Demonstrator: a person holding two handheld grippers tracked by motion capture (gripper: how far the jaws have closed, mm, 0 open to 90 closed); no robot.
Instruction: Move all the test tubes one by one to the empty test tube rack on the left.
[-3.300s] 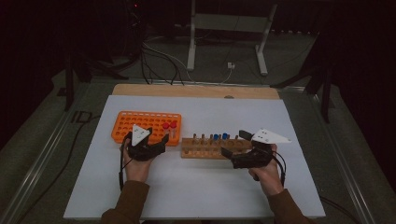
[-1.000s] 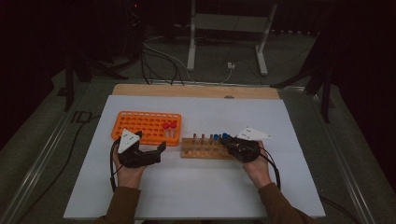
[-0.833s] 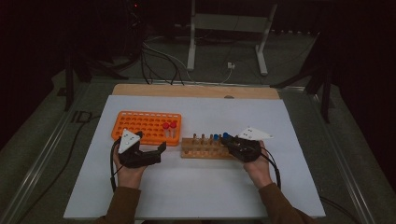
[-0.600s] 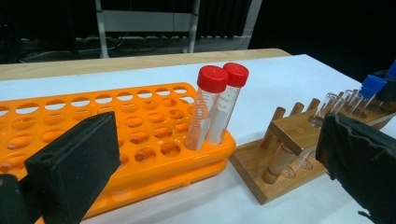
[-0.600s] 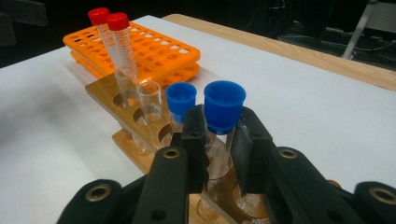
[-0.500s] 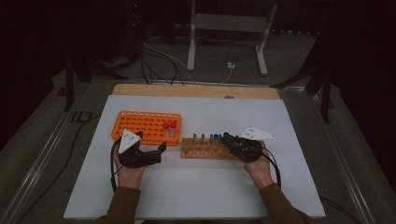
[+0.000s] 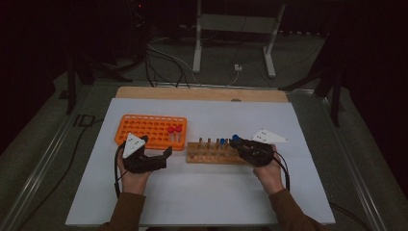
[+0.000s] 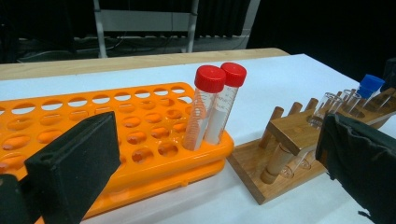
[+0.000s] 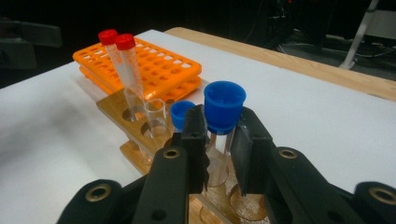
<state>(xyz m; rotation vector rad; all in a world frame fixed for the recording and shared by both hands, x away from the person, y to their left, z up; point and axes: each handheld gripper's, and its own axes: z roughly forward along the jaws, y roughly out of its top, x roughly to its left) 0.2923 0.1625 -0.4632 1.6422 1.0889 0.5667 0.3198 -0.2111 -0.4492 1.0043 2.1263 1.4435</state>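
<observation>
Right gripper around blue-capped tube

Legible text, labels, brands, numbers: none found. The nearer red-capped tube in the orange rack carries fine printed graduation marks down its clear wall, possibly with figures beside them, too small and blurred to read. No sign or label can be read elsewhere on the bench.
</observation>
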